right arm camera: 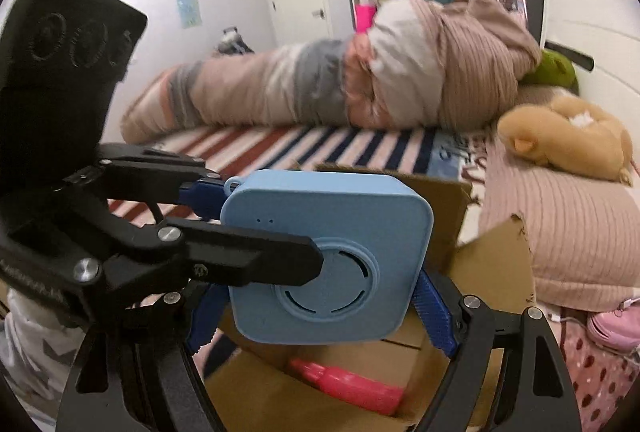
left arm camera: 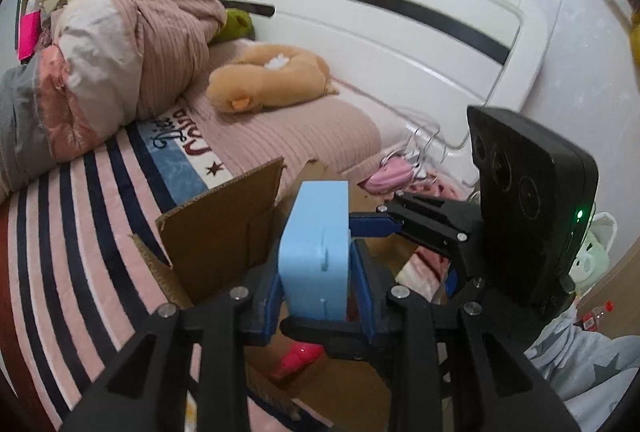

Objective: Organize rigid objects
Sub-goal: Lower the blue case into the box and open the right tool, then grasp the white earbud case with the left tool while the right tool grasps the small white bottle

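Both grippers clasped a light-blue box (right arm camera: 332,256) just above an open cardboard carton (right arm camera: 496,272): the left gripper (left arm camera: 316,272) pinched its narrow sides, the right gripper (right arm camera: 324,312) spanned its broad width, both angled downward; a pink bottle (right arm camera: 348,384) lay inside the carton.

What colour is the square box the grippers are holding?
The box is light blue, with a round grille on its face. The right wrist view shows it best.

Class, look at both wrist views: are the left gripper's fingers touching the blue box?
Touching. In the left wrist view the left gripper has its blue-padded fingers pressed against both narrow sides of the blue box, no gap showing.
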